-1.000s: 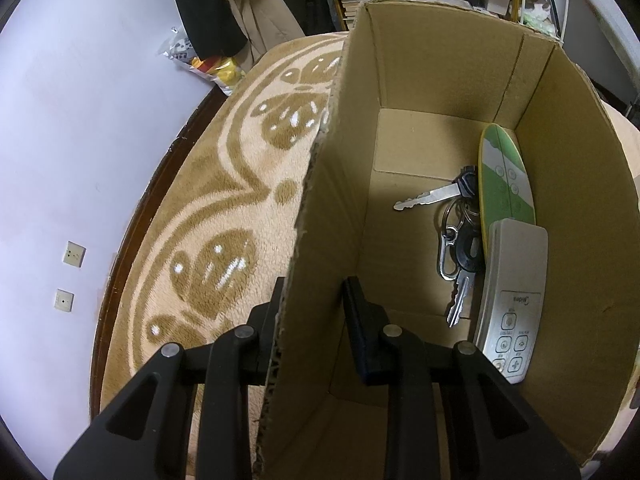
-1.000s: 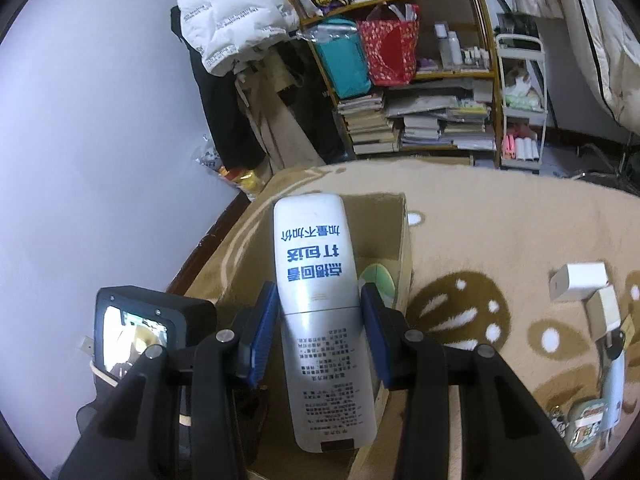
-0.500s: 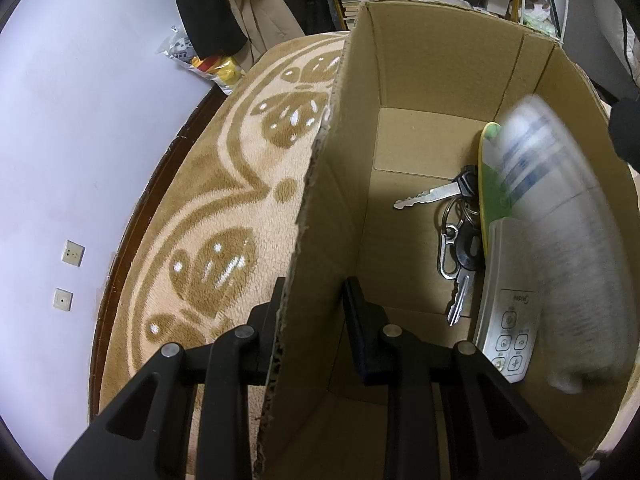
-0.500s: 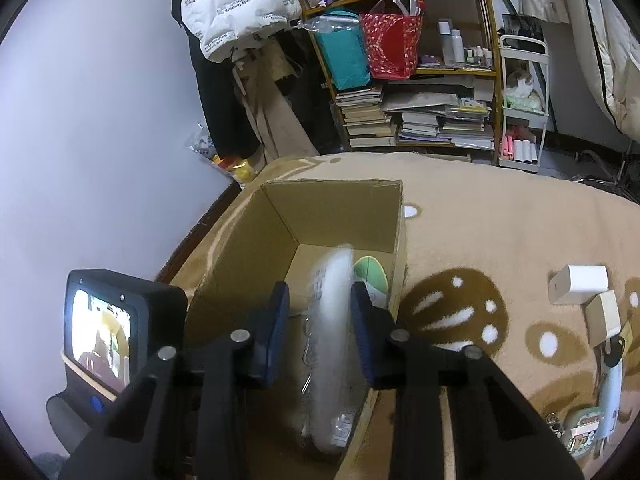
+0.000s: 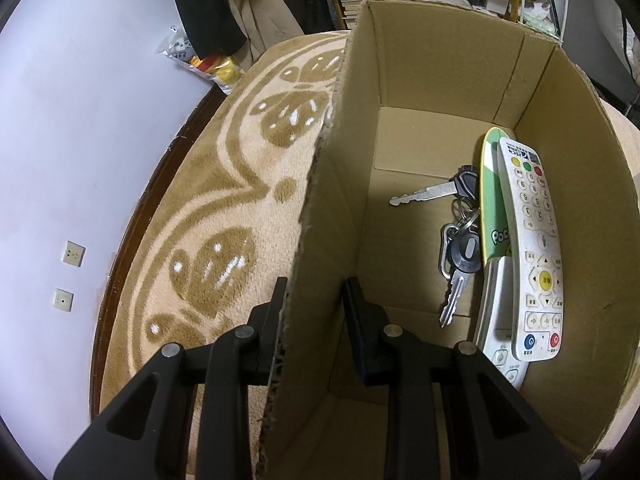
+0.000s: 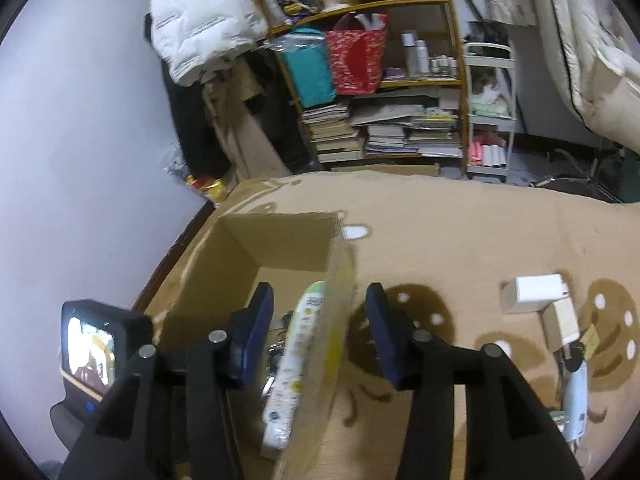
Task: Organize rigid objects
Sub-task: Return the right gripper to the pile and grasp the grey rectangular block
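The right gripper (image 6: 320,328) hung open and empty above the box (image 6: 256,256) on the rug (image 6: 460,240); a remote (image 6: 296,364) lay inside against its right wall.

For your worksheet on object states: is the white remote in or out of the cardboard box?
In: white remote lies inside cardboard box.

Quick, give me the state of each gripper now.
Left gripper: shut on the brown cardboard box wall.
Right gripper: open, holding nothing.
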`<state>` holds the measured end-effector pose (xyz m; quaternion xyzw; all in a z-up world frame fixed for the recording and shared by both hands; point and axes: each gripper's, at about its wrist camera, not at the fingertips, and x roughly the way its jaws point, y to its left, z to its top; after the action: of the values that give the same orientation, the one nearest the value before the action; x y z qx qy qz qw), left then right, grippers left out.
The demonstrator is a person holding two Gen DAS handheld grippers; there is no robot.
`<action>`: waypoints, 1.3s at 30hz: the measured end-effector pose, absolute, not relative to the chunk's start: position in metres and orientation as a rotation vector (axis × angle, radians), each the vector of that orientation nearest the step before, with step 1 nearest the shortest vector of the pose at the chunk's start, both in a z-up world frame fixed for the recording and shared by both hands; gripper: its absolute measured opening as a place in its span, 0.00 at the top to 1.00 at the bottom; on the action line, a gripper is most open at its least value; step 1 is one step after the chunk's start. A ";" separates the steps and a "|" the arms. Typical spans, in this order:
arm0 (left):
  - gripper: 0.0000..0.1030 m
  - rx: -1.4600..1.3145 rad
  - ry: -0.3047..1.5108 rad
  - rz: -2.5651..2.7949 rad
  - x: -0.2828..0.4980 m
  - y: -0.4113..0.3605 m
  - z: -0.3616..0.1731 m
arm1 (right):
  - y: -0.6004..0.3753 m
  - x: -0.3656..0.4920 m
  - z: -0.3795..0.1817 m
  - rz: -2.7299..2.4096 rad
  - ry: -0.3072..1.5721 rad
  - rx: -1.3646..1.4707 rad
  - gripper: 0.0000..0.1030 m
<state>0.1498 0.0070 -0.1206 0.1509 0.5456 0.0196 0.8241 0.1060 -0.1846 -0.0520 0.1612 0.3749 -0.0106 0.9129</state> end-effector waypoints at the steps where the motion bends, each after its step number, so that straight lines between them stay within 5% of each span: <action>1: 0.74 0.320 1.161 0.042 0.150 0.007 -0.121 | -0.189 0.106 -0.052 -0.030 0.774 0.335 0.49; 10: 0.74 0.320 1.163 0.045 0.151 0.005 -0.122 | -0.242 0.108 -0.046 -0.159 0.747 0.318 0.11; 14: 0.74 0.328 1.160 0.050 0.150 0.005 -0.122 | -0.260 0.110 -0.047 -0.206 0.759 0.286 0.03; 39: 0.74 0.355 1.162 0.056 0.150 -0.001 -0.123 | -0.336 0.146 -0.118 -0.310 0.943 0.277 0.03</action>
<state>0.1495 -0.0009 -0.1228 0.1667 0.5459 0.0263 0.8207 0.1459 -0.3364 -0.1182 0.1327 0.4507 -0.1485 0.8702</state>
